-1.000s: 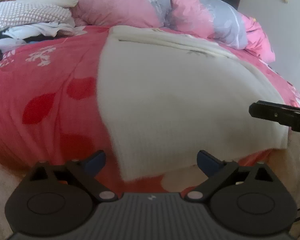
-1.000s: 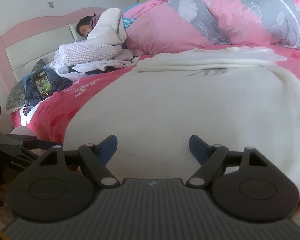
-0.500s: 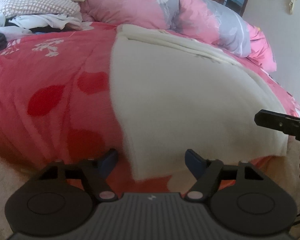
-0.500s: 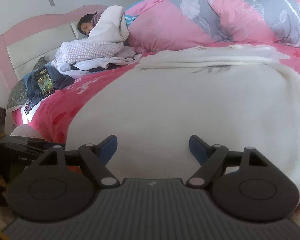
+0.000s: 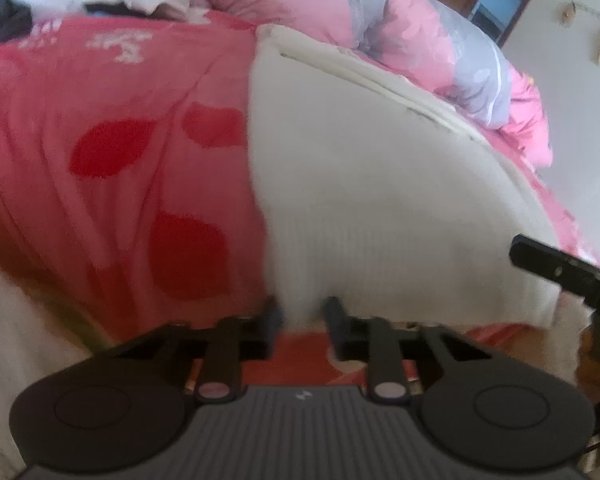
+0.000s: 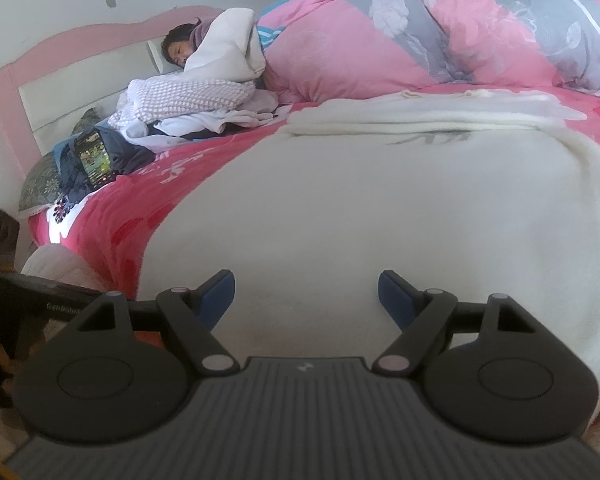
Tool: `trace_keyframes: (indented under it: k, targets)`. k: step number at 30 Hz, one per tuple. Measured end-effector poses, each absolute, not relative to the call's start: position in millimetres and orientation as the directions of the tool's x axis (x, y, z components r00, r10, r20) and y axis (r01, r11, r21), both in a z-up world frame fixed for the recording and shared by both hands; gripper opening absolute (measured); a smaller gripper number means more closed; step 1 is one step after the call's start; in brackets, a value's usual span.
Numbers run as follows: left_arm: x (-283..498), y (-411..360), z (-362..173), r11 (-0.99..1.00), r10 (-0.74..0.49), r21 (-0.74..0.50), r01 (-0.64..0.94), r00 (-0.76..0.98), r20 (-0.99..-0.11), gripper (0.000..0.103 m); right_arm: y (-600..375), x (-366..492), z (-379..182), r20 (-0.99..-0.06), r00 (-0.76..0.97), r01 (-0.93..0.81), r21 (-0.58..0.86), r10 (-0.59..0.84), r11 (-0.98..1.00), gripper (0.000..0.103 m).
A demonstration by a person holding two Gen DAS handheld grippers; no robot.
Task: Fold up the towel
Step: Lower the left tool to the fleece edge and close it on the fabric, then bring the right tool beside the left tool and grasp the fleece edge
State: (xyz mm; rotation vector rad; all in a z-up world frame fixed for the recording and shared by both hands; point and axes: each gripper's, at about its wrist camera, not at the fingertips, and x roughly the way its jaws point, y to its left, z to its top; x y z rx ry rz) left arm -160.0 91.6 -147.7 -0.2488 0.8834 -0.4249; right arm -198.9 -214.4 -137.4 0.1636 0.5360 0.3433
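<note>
Your left gripper (image 5: 302, 316) jaws are closing on the towel (image 5: 380, 208) corner; only the right view shows your right gripper (image 6: 306, 294) jaws wide over towel.

Soft daylight; left wrist view motion-blurred, right wrist view sharper, both fisheye-warped.

Pink quilt (image 6: 440, 36) and clothes pile (image 6: 196, 108) wall off the bed's far side.
</note>
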Motion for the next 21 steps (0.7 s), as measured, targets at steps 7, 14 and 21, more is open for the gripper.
trace_keyframes:
  k: [7, 14, 21]
  targets:
    - [-162.0, 104.1, -144.8, 0.86, -0.501, -0.458, 0.225, 0.544, -0.673, 0.011, -190.3, -199.6, -130.5, -0.467, 0.792, -0.369, 0.144, 0.392, 0.918, 0.079]
    - [-164.8, 117.0, -131.2, 0.811, -0.564, -0.545, 0.213, 0.533, -0.631, 0.009, -145.2, -205.5, -124.1, -0.445, 0.757, -0.551, -0.043, 0.478, 0.833, 0.078]
    - [-163.9, 127.9, -118.7, 0.752, -0.622, -0.629, 0.197, 0.529, -0.577, 0.009, -97.8, -212.8, -132.1, -0.472, 0.707, -0.679, -0.247, 0.527, 0.691, 0.071]
